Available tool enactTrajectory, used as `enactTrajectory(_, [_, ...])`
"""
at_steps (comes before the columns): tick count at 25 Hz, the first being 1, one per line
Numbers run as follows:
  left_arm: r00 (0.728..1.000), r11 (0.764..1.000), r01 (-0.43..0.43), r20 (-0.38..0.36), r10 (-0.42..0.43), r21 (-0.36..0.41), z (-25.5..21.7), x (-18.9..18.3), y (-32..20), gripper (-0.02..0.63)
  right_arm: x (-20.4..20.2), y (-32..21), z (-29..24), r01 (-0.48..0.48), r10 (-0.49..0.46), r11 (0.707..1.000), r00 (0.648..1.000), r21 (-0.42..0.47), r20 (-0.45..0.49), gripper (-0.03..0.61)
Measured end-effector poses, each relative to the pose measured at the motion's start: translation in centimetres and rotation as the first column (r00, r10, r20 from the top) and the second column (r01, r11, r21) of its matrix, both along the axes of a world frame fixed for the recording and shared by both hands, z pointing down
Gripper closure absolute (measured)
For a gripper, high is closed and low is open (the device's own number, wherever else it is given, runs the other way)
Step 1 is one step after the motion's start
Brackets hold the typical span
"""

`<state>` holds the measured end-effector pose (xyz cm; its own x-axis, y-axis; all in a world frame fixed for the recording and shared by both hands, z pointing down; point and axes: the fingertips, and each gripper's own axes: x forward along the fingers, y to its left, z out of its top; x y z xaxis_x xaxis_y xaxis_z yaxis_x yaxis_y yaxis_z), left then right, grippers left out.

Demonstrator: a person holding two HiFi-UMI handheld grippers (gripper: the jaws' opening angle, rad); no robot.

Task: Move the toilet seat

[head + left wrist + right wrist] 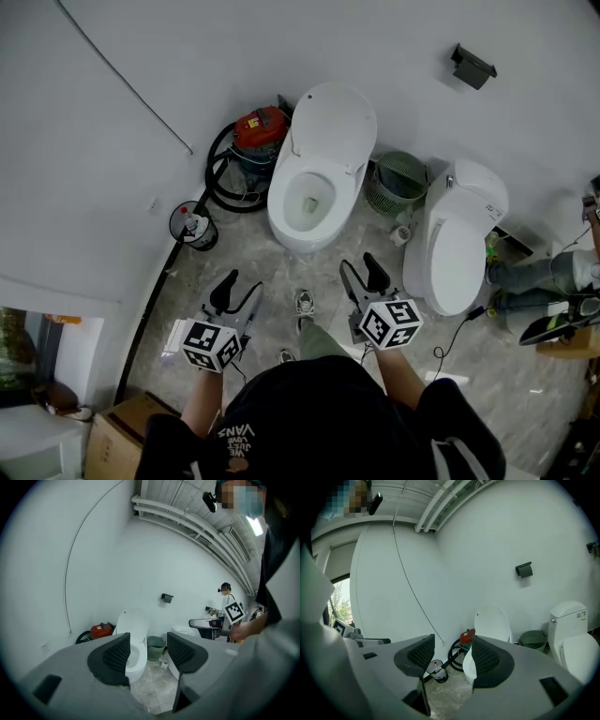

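White room, a few bright spots of colour.
Wall point(187, 56) white, toilet point(314, 178) white, second toilet point(459, 248) white too. There's the vacuum point(260, 127), red, with a black hose point(216, 178), and a green slatted basket point(396, 183). Floor point(253, 253) pale grey, marbled with darker veins. Holder point(472, 66) dark grey. Left gripper point(239, 289) and right gripper point(362, 272) both grey, pads point(116, 654) black with a fine grid; each cube point(211, 345) in black-and-white squares. Box point(117, 436) cardboard brown, cap point(309, 412) black with white lettering.
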<state>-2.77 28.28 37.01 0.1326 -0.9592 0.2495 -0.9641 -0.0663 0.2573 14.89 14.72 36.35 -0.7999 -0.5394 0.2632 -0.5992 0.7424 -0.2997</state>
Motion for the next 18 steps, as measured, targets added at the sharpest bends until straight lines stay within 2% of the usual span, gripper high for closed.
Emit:
enactTrajectory(9, [0.999, 1.0, -0.019, 0.037, 0.019, -0.007, 0.2, -2.8, -10.7, 0.382, -2.6, -9.5, 1.4, 0.005, -0.005, 1.0, 0.999, -0.003, -0.037, 0.353])
enactTrajectory(18, [0.999, 0.997, -0.014, 0.032, 0.016, -0.077, 3.3, -4.8, -18.0, 0.387, -3.5, -16.3, 4.4, -0.006, 0.001, 0.998, 0.996, -0.055, -0.088, 0.354])
